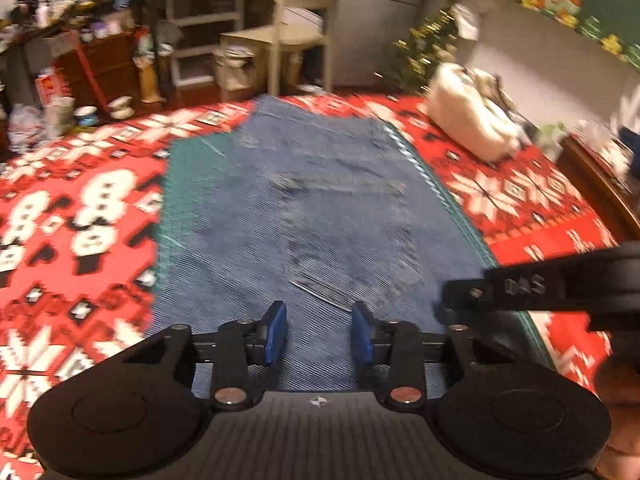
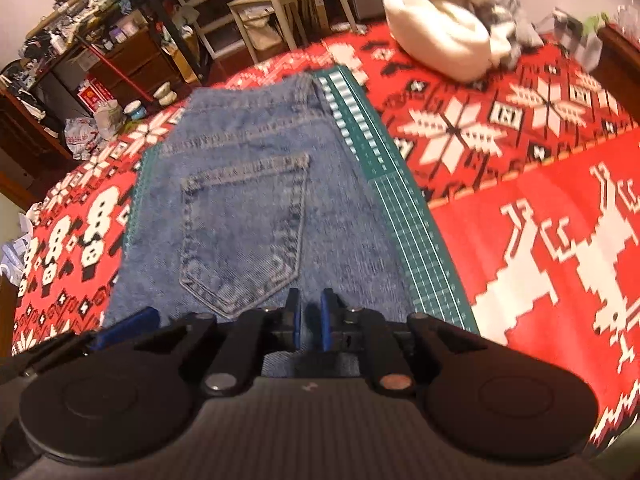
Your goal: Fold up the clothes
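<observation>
Blue jeans [image 1: 312,216] lie flat on a green cutting mat [image 1: 180,184] over a red patterned cloth. My left gripper [image 1: 319,330] is open with its blue pads just above the near part of the jeans. The right gripper's body [image 1: 540,288] shows at the right of that view. In the right wrist view the jeans [image 2: 248,208] show a back pocket [image 2: 244,232]. My right gripper [image 2: 311,322] has its pads a narrow gap apart over the jeans' near edge, with denim between them. The left gripper's blue pad [image 2: 128,330] shows at lower left.
A pile of white and grey clothes [image 2: 440,28] lies at the far right of the red cloth [image 2: 520,184]. A chair [image 1: 296,20], shelves and a cluttered desk [image 1: 80,8] stand beyond the far edge. A wooden edge [image 1: 600,188] runs along the right.
</observation>
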Demonstrator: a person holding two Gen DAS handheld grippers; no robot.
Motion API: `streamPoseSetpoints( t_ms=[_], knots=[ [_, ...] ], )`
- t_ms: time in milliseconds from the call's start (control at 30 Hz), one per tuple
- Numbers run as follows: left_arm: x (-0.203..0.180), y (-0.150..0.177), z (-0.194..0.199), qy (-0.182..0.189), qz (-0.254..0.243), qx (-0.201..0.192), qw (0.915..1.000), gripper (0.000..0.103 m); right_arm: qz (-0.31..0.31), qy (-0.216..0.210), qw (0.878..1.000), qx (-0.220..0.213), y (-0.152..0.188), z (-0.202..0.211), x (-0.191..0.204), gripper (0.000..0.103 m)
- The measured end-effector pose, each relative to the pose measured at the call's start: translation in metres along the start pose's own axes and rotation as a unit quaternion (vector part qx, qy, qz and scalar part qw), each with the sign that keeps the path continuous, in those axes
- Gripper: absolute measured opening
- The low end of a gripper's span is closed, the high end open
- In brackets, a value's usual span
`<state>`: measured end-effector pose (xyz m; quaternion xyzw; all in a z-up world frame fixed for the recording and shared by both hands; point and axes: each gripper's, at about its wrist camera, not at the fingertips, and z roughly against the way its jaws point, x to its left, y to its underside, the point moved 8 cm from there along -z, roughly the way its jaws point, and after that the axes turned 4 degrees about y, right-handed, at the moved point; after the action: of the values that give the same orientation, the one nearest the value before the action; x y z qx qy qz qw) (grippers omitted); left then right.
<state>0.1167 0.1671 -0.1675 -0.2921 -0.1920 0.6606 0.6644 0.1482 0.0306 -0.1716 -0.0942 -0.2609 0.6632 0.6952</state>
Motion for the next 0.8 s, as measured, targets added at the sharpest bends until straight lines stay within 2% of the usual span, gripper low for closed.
streamPoseSetpoints(
  t_ms=[33,167,300,567,800],
  knots=[
    [0.006,-0.003,0.0,-0.005,0.01,-0.002,0.9999,0.022,0.001,-0.003,1.0,-0.003,-0.002,0.001,0.002,0.018],
    [0.026,-0.009,-0.007,-0.009,0.052,0.003,0.9986,0.007,0.021,0.003,1.0,-0.023,-0.006,0.003,0.009,0.018],
    [0.04,-0.013,-0.009,-0.001,0.093,-0.004,0.9957,0.001,0.024,0.0,0.999,-0.026,-0.007,0.002,0.011,0.018],
    [0.054,-0.01,-0.015,0.003,0.136,0.008,0.9907,0.001,0.012,-0.003,1.0,-0.02,-0.009,-0.003,0.008,0.018],
    [0.057,-0.014,-0.009,0.026,0.158,-0.005,0.987,0.001,0.016,-0.006,1.0,-0.027,-0.008,0.001,0.01,0.018]
  ],
)
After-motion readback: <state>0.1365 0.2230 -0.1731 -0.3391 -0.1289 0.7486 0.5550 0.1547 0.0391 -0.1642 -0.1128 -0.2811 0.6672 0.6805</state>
